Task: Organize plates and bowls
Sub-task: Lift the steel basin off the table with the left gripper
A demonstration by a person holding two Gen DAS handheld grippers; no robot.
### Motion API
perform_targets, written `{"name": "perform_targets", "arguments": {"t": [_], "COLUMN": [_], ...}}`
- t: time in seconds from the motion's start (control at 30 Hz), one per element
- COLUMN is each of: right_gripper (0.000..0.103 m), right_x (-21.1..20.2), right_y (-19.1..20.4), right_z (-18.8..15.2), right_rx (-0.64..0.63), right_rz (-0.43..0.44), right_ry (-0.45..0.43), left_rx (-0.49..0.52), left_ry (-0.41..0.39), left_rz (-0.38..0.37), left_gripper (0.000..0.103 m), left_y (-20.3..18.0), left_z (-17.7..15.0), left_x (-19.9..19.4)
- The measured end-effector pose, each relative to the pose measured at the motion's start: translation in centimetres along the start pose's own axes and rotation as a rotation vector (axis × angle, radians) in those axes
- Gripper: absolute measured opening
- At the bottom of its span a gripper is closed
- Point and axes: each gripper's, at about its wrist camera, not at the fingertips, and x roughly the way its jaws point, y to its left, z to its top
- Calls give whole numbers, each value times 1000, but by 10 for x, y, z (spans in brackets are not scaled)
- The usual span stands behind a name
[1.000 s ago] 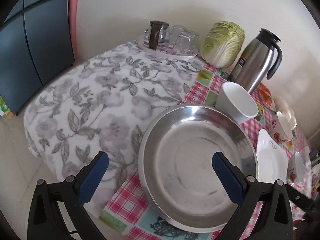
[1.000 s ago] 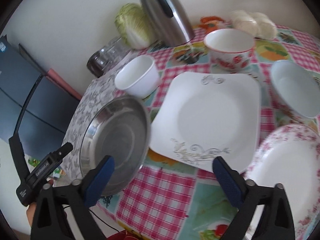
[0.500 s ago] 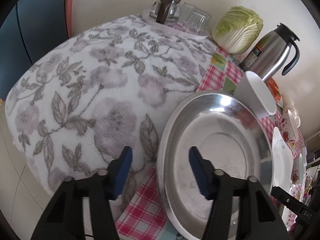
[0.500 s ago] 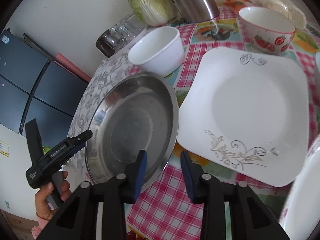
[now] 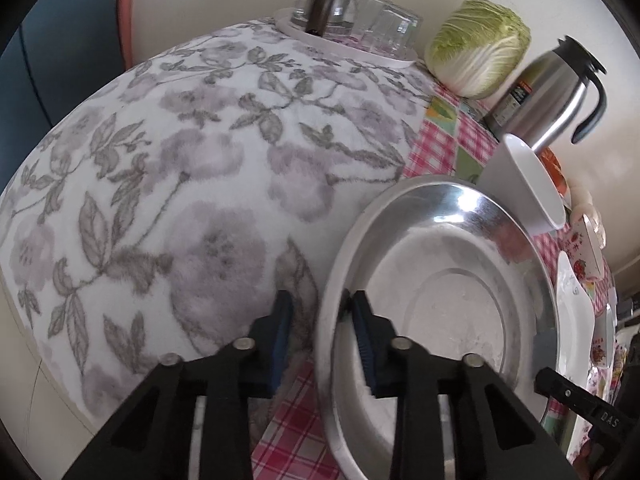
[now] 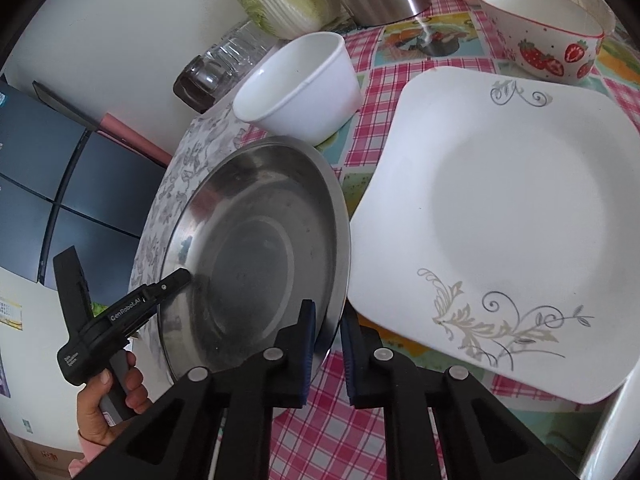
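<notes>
Both grippers, spread wide a second ago, are closing on opposite rims of the steel basin [image 5: 440,288] on the worktop [image 6: 352,412]: left gripper [image 5: 318,340], right gripper [image 6: 327,354], fingers nearly pinching, lift apparently imminent.

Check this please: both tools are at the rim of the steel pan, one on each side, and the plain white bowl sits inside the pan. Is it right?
Not quite. The white bowl is not inside the steel pan; it stands on the table behind it, as the right wrist view shows. The rest holds: the left tool and right tool are closing on opposite sides of the rim.
</notes>
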Motion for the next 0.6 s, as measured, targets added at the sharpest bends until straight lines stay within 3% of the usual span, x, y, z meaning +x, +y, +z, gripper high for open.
{"name": "perform_targets", "arguments": {"t": [0.03,0.6], "right_gripper": [14,13], "right_x": [1,-31], "right_y": [0,14], "right_z": [0,-2], "right_rx": [1,-46], "right_rz": [0,38], "right_ry": [1,-19], "left_rx": [7,-3], "left_ry": [-1,-47], "left_rz": [-11,44], "left_gripper": [18,17], "left_y": [-2,-13], "left_z": [0,-10], "left_x": [0,-46]}}
